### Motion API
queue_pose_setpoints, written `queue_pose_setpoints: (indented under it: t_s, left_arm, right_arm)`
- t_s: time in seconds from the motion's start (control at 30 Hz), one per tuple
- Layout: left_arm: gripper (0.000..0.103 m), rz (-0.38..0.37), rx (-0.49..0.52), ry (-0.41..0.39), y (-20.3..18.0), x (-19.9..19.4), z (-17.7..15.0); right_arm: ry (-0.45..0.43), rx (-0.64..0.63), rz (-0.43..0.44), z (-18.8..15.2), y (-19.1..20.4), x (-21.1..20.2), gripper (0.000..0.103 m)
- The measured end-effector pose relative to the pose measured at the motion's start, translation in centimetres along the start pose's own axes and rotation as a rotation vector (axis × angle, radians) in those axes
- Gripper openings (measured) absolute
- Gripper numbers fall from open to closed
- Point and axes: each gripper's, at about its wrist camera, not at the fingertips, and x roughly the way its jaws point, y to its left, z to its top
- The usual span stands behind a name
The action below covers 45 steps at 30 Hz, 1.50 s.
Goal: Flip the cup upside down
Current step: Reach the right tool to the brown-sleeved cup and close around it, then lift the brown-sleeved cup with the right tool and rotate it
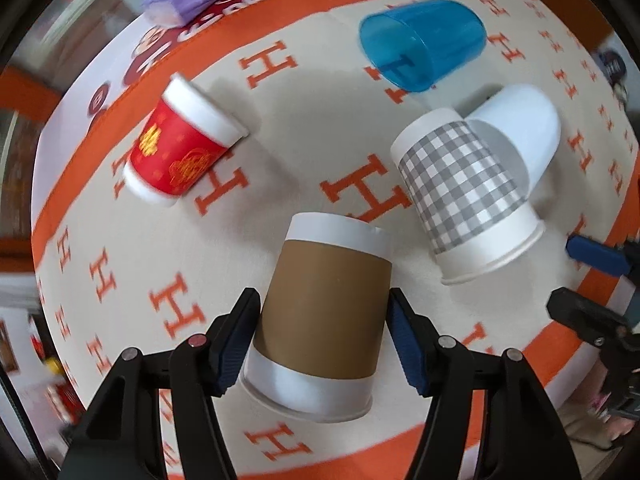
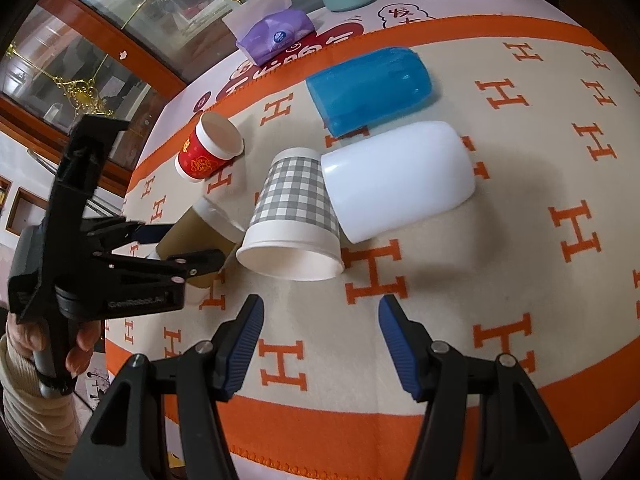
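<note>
Left wrist view: left tongs [image 1: 322, 334] straddle the brown-sleeved white paper cup [image 1: 320, 312], blue pads at both sides of the sleeve, looks like contact, so I read it as grasped. The cup sits tilted at the near side of the table [image 1: 280, 92] with its orange-and-cream H-pattern cloth; I can't tell whether it's lifted clear or still touching the cloth. Right tongs [image 2: 320, 338] hang released, nothing between them, just short of the grey-checked paper cup [image 2: 294, 220], which lies on its side touching the white plastic tumbler [image 2: 400, 178]. A blue translucent tumbler [image 2: 370, 90] and a red-and-white paper cup [image 2: 208, 152] also lie on their sides. Step in hand, as I judge it: grasp made, flip pending. Next move calls for lifting, rolling the wrist until the rim faces down, then setting it down clear of the checked cup.
</note>
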Motion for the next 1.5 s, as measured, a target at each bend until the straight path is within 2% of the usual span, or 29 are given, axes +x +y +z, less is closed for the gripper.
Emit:
queue_pose_setpoints:
  t_s: [0.23, 0.37, 0.63, 0.83, 1.03, 1.1, 1.17, 1.5]
  left_arm:
    - [0.063, -0.064, -0.232, 0.016, -0.1, -3.2, -3.1]
    - [0.063, -0.168, -0.394, 0.023, -1.0, -3.7, -6.0]
    - [0.063, -0.328, -0.609, 0.019, -4.9, -1.4, -10.9]
    - [0.063, -0.373, -0.736, 0.006, -6.5, 1.1, -12.6]
    - [0.066, -0.342, -0.772, -0.043, -7.2, 2.0, -12.7]
    - [0.074, -0.332, -0.774, -0.039, -7.2, 2.0, -12.5]
    - [0.086, -0.351, -0.775, -0.038, -7.0, 1.9, -12.6]
    - [0.088, -0.332, -0.693, -0.086, -7.0, -0.5, -12.4]
  right_arm:
    - [-0.027, 0.018, 0.011, -1.6, -1.3, -2.0, 0.06]
    - [-0.028, 0.039, 0.007, -2.9, -2.7, -2.6, 0.06]
    - [-0.011, 0.099, 0.01, -5.4, -5.8, -3.2, 0.06]
    - [-0.005, 0.125, 0.011, -6.5, -7.3, -3.4, 0.06]
    - [0.001, 0.127, 0.011, -7.0, -7.8, -3.3, 0.06]
    - [0.003, 0.128, 0.011, -7.1, -7.9, -3.2, 0.06]
    - [0.004, 0.127, 0.014, -7.2, -7.9, -3.2, 0.06]
    - [0.002, 0.097, 0.018, -7.3, -6.7, -3.4, 0.06]
